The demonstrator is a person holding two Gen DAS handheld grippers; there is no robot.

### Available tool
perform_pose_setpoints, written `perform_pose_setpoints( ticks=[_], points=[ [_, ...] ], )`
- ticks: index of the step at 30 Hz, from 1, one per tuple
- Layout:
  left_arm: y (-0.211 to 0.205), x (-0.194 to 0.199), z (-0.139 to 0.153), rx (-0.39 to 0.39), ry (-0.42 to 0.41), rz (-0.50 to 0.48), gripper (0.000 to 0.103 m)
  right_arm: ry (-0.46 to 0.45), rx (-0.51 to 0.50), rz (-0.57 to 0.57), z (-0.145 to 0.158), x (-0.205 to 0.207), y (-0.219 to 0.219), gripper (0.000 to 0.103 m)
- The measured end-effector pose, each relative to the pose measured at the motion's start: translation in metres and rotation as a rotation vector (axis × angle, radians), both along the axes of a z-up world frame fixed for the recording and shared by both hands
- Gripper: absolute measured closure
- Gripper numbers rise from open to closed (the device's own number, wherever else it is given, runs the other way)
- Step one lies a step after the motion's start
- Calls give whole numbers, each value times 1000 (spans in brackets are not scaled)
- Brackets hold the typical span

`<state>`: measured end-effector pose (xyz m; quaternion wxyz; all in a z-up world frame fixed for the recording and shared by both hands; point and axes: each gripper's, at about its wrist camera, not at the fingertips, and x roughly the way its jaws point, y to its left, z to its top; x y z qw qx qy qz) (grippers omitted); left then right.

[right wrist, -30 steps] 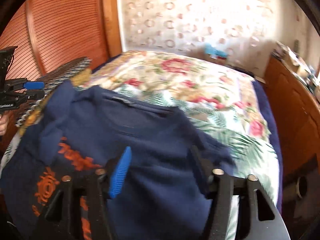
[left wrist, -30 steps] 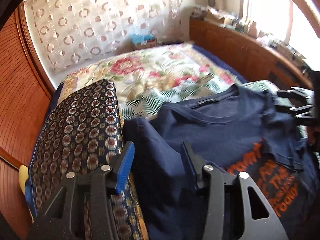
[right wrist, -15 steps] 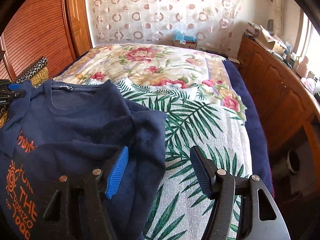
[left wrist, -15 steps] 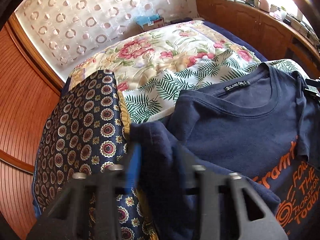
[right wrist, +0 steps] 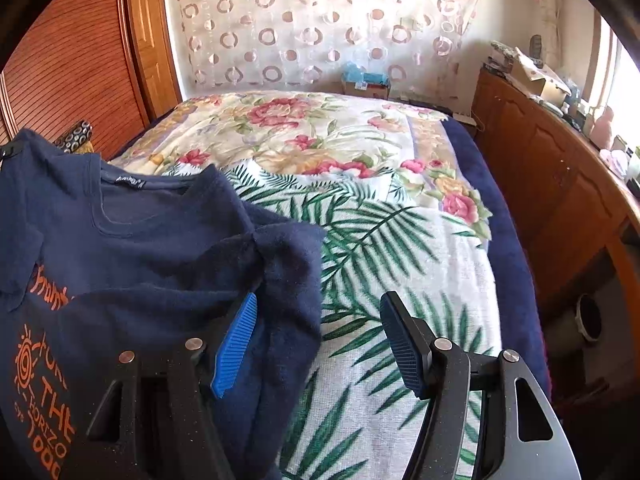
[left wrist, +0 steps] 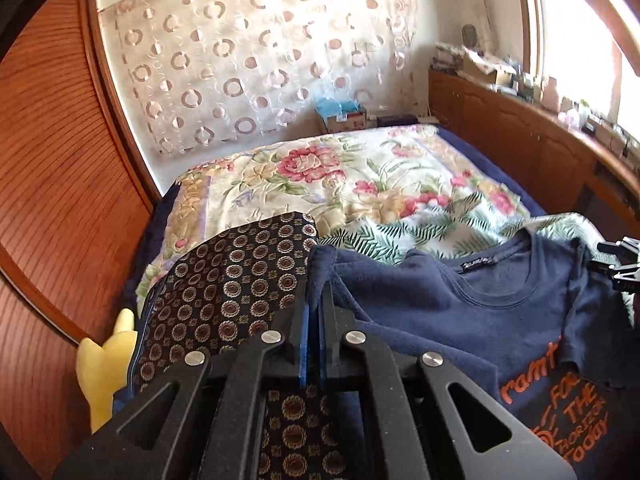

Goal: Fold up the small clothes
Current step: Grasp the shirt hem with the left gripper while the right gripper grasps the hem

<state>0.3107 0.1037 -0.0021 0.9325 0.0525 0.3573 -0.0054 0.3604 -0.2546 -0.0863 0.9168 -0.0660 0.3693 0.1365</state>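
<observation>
The navy T-shirt [right wrist: 132, 240] with the orange print lies front-up at the near end of the bed, its collar and neck label pointing toward the curtained wall. Its right-hand sleeve is already turned in over the chest, making a thick soft flap at the shirt's edge. The left gripper [left wrist: 314, 320] has its two blue pads pressed together on a raised fold of the shirt's other sleeve or shoulder, beside the dark pillow [left wrist: 232, 292] patterned with gold rings. The right gripper [right wrist: 320, 344] hangs with its fingers spread wide and holding nothing, one pad over the folded flap and the other over the palm-leaf cover [right wrist: 380, 240] just beside the shirt.

The step in hand looks like folding the left sleeve inward. To do it well, I would carry the pinched cloth across toward the collar in a low arc, keep the fold line straight down the shirt's side, and let go only once the sleeve lies flat on the chest. The free gripper could press the body down so that it does not drag.

As for containers, a small cardboard box [right wrist: 366, 82] sits beyond the far end of the bed from the shirt, with something blue on top; its contents are too far off to make out.
</observation>
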Motion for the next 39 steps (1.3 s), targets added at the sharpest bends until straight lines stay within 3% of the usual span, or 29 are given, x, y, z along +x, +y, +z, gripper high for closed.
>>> perform_pose_setpoints(
  ticks=[17,30,32,34,36,39],
  points=[
    [-14,-12,-14,-22,23,-60,99,70,73,32,0,10,-11,37],
    [-22,-17,-22,-18,34,-72,99,40,-18,67,-6,18,6,37],
    [-23,-18,-22,-19,34,-75,99,40,-15,77,-6,18,5,46],
    [-24,-19,-22,-21,33,-79,99,40,-10,123,-5,16,8,75],
    [-24,-23,-22,-21,31,-86,99,48,-25,172,-3,13,13,91],
    [-27,-28,-20,-27,28,-92,99,33,-78,187,-3,10,20,95]
  ],
)
